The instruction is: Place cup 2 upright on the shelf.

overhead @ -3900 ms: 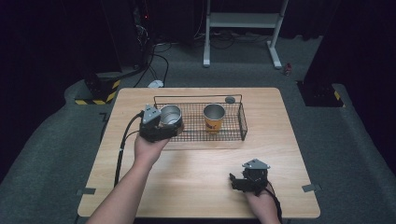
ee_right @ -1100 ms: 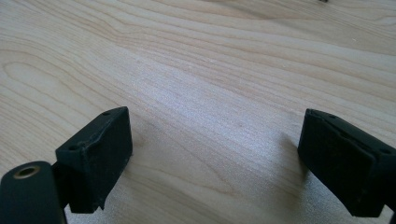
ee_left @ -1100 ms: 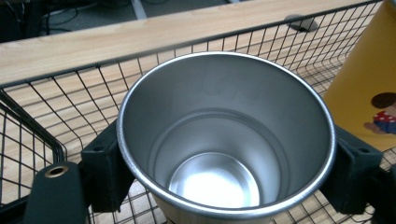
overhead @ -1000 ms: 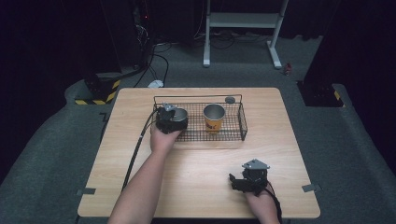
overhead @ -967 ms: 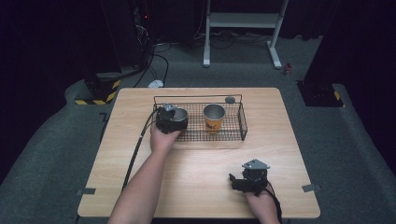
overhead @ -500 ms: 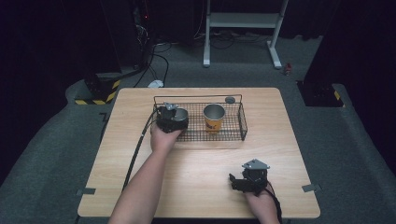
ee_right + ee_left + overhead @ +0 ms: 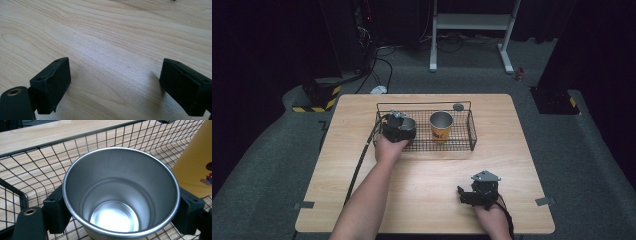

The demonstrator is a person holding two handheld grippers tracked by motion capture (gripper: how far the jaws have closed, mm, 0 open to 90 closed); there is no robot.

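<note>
A steel cup is held upright between the jaws of the left gripper, one black pad pressed against each side of its wall just under the rim. In the left gripper view the cup is seen from above: its inside is bare and shiny, with nothing in it. The cup is inside a black wire basket, at the basket's left end; whether its base rests on the mesh floor cannot be told. Just beside it, toward the basket's middle, an orange cup stands upright on the mesh, its mouth open upward; a small printed figure is seen on its side in the left gripper view. The two cups are close but apart in the high view.

The basket is set on the far half of a wooden bench. A small round grey disc lies on the bench just behind the basket's far rim. The left gripper's cable is trailed back across the bench along the forearm.

The right gripper is rested on the bench near the near right edge, well apart from the basket. Its jaws are spread wide, with only bare wood between them.
</note>
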